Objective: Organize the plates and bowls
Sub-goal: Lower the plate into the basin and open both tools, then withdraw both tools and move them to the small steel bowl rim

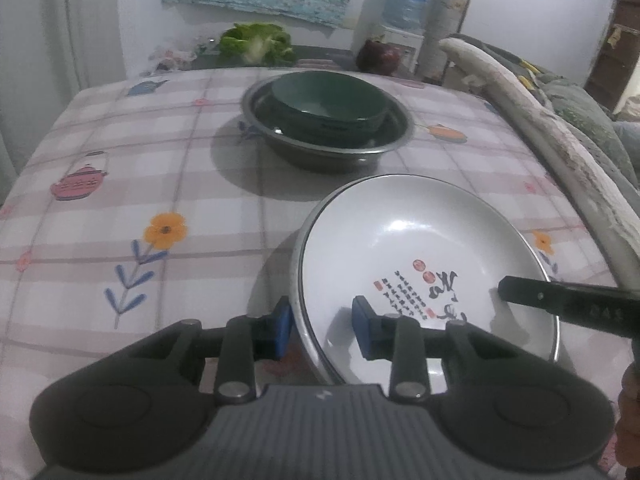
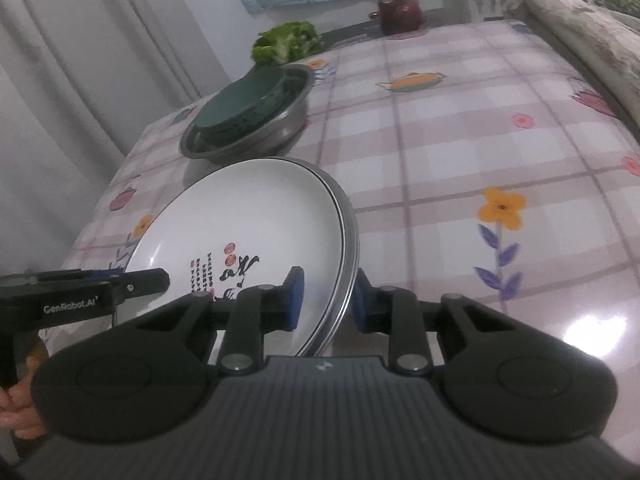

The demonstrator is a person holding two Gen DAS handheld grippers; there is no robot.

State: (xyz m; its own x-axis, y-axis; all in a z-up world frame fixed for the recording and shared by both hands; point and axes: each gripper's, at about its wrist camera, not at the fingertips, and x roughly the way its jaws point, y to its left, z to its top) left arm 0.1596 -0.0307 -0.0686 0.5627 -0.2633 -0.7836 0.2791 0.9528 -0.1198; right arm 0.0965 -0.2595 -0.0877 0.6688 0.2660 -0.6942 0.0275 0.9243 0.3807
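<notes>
A white plate with black writing (image 1: 420, 240) (image 2: 240, 216) lies on top of a metal-rimmed plate (image 1: 299, 280) on the checked tablecloth. My left gripper (image 1: 322, 330) straddles the stack's near left rim, one blue pad under the edge and one inside the plate, and it grips the stack. My right gripper (image 2: 329, 300) holds the opposite rim the same way. Each view shows a finger of the other gripper (image 1: 560, 306) (image 2: 140, 282) reaching over the plate. Farther back, a dark green bowl (image 1: 328, 104) (image 2: 236, 106) sits inside a metal basin (image 1: 328, 152) (image 2: 256, 142).
Leafy greens (image 1: 256, 42) and a dark red pot (image 1: 378, 56) sit at the table's far edge, with a water dispenser (image 1: 404, 0) behind them. A worn padded edge (image 1: 560, 152) runs along the right side. A hand (image 2: 20, 412) holds the left gripper's handle.
</notes>
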